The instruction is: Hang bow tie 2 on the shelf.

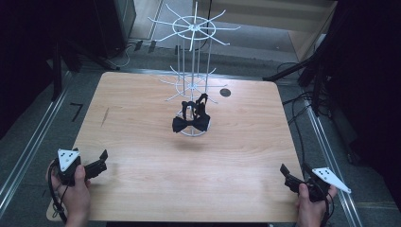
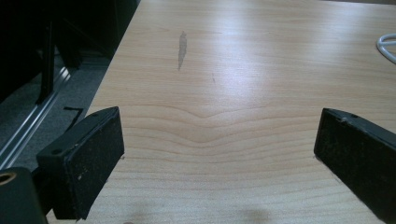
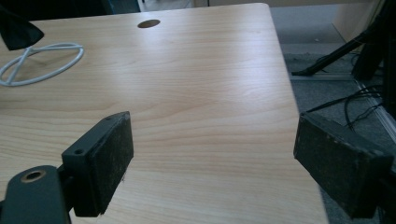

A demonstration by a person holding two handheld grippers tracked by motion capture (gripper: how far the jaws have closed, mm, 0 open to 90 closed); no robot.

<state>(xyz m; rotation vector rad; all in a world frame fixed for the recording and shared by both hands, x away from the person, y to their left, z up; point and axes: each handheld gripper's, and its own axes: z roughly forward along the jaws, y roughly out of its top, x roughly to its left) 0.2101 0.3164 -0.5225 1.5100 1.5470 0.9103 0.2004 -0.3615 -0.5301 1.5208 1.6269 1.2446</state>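
Both tools gape wide and empty at the pale wooden bench's [image 1: 142,189] near corners: left tool [image 1: 100,163], right tool [image 1: 286,176]. A black bow tie [image 1: 190,124] hangs on the white wire rack [image 1: 193,71], well apart.

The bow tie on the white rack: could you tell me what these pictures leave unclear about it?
- High view: how the bow tie hangs on the rack; too small, dark.
- Right gripper view: only a black corner, cut by the edge.
- Left gripper view: rack base cut off at the edge.

Black bow tie [image 1: 190,124] hangs on white rack [image 1: 193,71], mid-table [image 1: 142,189].
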